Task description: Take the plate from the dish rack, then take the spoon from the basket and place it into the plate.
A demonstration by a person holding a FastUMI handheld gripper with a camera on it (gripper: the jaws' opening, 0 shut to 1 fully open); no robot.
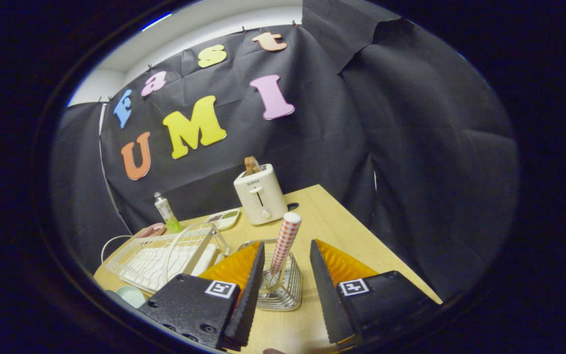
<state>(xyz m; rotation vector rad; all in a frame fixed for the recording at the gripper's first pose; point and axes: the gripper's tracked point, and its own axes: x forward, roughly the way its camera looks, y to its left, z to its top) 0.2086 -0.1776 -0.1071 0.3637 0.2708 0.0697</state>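
Gripper view puts your gripper (pixel 287 295) low over the wooden surface (pixel 342 231) with its jaws spread wide and pinching nothing. Between them, just ahead, stands the wire basket (pixel 279 290), and the spoon (pixel 284 243) rises out of it handle-up, leaning slightly, its red-and-white checked handle capped in white. The bowl end sits down inside the wires and is hard to make out.

That handle looks light, stiff and fairly smooth, so expect it to pivot or slide if you squeeze near the rounded cap. Take it on the straight checked stretch, somewhat above the basket rim, where both pads can bear flat against it. The basket itself looks light too; a sideways pull could drag or tip it, so plan to lift straight up along the handle's lean.

Off to your left lies the white dish rack (pixel 160 253), and a pale green rim beside it near your left finger may be the plate (pixel 131 295); you cannot be sure from here.
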